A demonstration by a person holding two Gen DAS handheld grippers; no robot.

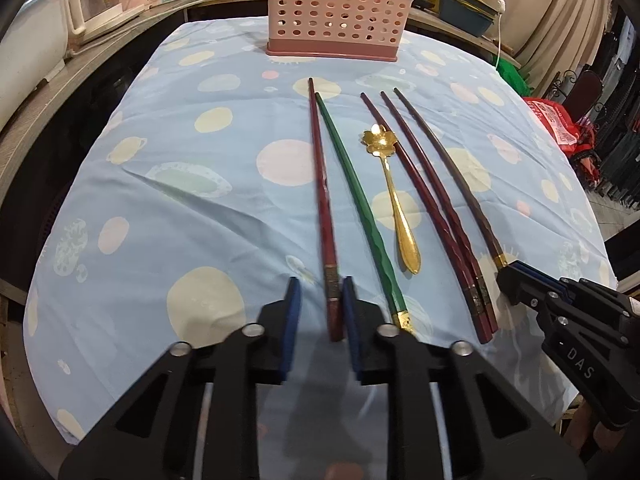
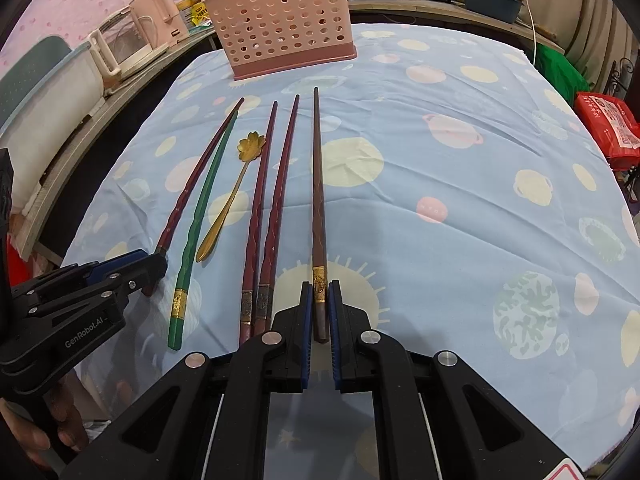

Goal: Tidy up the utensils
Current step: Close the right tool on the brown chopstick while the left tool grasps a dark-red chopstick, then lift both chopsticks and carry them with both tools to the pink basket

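The table under its blue dotted cloth (image 1: 168,184) carries everything, and the pink perforated utensil holder (image 1: 338,8) at its far edge serves as the landmark. A red item already stands inside the holder's far compartment, though what it is cannot be made out.

Laid out on the near side of the holder are five chopsticks and one spoon. Each chopstick has its long axis running toward the holder, thin tip nearest it and thick banded end toward the person. From left to right they are a dark red chopstick (image 1: 322,184), a green chopstick (image 1: 356,200), a pair of maroon chopsticks (image 1: 436,208) and a brown chopstick (image 2: 318,200). The gold flower spoon (image 1: 394,200) lies between green and maroon, bowl toward the holder.

The step in hand looks like pickup. The right gripper (image 2: 320,312) is clamped on the brown chopstick's thick end, just behind its gold band. The left gripper (image 1: 320,300) straddles the dark red chopstick's banded end; its pads seem still slightly clear of the wood, though blur makes that uncertain.

Next, each stick likely needs lifting, tipping upright and lowering into a holder compartment.
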